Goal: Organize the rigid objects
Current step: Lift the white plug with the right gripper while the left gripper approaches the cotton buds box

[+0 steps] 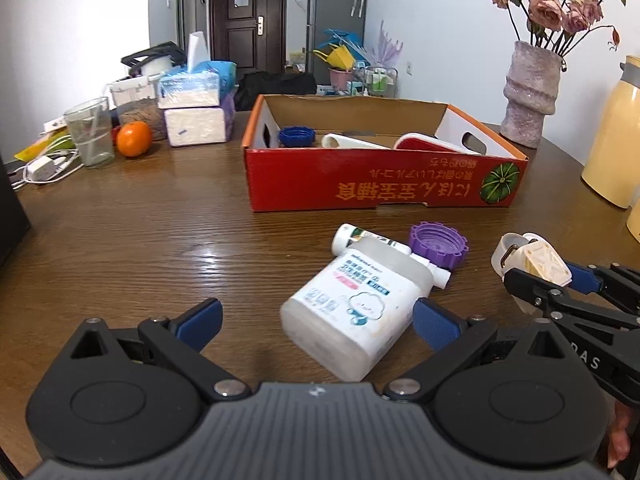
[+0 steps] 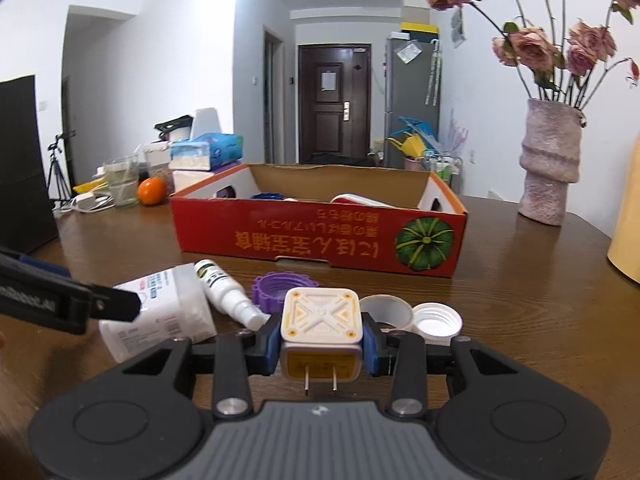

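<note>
Box: red carton (image 1: 372, 178), centre of the left wrist view, on the tabletop (image 1: 140, 240); open top.
Already in box: blue cap (image 1: 297, 136), a white piece (image 1: 348, 143), a red-and-white item (image 1: 424, 145); identity of the last two unclear.
Left outside: white bottle (image 1: 352, 312) lying on its side, spray bottle (image 2: 226, 294) against it, purple cap (image 1: 438, 244), tape ring (image 2: 386, 308), white cap (image 2: 436, 320), all lower centre, in front of the box.
Right hand-held gripper (image 2: 322, 346): closed on a plug adapter (image 2: 322, 316), prongs toward the camera; not yet at the box.
Left hand-held gripper (image 1: 316, 320): spread wide, holding nothing, one pad just beside the white bottle.
Progress: judged under half done.
Writing: box front carries yellow East Asian characters, upside down, beside a green pumpkin picture; bottle labels too blurred to read.
</note>
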The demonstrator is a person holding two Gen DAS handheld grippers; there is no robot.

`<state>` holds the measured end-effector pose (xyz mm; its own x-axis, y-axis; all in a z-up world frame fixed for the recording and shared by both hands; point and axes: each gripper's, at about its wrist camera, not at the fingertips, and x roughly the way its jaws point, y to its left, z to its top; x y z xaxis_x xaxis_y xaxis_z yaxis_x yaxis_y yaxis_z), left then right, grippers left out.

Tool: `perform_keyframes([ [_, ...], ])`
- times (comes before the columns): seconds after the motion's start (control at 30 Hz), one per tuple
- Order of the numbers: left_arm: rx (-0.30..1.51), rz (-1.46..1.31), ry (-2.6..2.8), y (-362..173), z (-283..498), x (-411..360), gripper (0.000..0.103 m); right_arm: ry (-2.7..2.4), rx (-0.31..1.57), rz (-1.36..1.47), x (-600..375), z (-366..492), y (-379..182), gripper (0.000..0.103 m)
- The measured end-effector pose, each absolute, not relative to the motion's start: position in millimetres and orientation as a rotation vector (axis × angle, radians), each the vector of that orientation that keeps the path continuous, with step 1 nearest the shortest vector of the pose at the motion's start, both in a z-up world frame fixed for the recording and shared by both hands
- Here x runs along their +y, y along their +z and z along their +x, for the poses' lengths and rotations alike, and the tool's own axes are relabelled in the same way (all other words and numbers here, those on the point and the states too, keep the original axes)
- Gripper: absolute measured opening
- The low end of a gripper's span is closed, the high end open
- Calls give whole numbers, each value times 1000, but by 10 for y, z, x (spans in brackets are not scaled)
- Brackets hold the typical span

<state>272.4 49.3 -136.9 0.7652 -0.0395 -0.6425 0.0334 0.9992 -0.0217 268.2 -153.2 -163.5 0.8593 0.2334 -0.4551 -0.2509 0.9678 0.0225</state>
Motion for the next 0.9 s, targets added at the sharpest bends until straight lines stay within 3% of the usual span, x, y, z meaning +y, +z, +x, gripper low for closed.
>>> perform_keyframes([
  [0.7, 680, -1, -96, -1633, 2990, 288, 103, 244, 471, -16, -1555, 2700, -1646, 38],
  [0.9, 682, -33, -105, -1669, 3018, 334, 98, 249, 474, -14, -1548, 2699, -1647, 38],
])
